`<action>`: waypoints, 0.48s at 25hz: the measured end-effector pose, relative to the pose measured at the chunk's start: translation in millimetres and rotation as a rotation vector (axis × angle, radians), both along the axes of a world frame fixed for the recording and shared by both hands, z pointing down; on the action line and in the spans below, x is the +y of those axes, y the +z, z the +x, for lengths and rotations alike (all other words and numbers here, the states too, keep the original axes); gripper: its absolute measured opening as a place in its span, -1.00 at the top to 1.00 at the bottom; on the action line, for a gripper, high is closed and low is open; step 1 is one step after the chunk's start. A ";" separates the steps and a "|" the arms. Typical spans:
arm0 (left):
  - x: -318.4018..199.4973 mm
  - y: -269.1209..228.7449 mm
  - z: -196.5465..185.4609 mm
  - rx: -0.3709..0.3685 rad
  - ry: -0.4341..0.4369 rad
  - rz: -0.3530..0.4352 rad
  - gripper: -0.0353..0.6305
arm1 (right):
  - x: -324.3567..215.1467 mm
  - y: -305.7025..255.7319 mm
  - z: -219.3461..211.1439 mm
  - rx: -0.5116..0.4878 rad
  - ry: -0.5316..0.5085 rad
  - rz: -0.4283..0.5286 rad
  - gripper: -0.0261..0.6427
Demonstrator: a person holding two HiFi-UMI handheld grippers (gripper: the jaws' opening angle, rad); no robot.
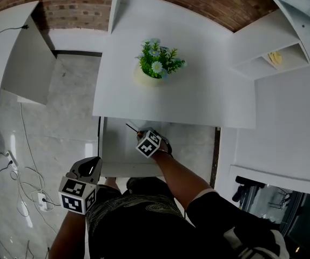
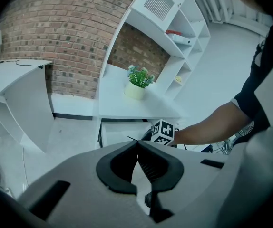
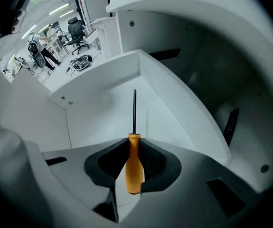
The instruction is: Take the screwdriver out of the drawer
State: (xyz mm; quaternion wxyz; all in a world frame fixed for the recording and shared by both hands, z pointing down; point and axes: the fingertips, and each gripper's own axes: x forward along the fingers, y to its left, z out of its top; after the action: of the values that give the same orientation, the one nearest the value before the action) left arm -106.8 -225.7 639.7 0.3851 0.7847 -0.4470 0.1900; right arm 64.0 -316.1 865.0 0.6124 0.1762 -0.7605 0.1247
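An orange-handled screwdriver (image 3: 133, 167) with a thin black shaft sits between the jaws of my right gripper (image 3: 134, 139), which is shut on the handle. The shaft points ahead, down into the white open drawer (image 3: 98, 84). In the head view the right gripper (image 1: 140, 135) hangs over the drawer (image 1: 190, 144) under the desk, and the shaft tip (image 1: 130, 127) pokes out to the upper left. My left gripper (image 1: 94, 163) is off the drawer's front left corner, away from the screwdriver. Its jaws (image 2: 137, 142) meet at the tips with nothing between them.
A potted plant (image 1: 156, 63) stands on the white desk top (image 1: 198, 96) above the drawer. White shelves (image 1: 274, 58) rise at the right, another white desk (image 1: 9, 47) at the left. Cables and a power strip (image 1: 41, 200) lie on the floor at the left.
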 end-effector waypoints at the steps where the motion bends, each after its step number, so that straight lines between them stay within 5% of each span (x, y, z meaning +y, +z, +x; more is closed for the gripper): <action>1: -0.6 -3.0 -0.4 0.001 0.003 0.008 0.84 | 0.6 -6.4 -0.8 -0.007 0.003 0.008 0.70; 12: 0.3 -33.8 -2.7 0.008 0.044 0.080 0.84 | 9.9 -73.4 -5.2 -0.124 0.098 0.064 0.70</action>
State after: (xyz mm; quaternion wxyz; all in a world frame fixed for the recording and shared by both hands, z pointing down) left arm -109.5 -225.4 605.9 0.3509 0.8099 -0.4352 0.1772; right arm 58.8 -306.1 791.5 0.5513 0.2246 -0.7911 0.1406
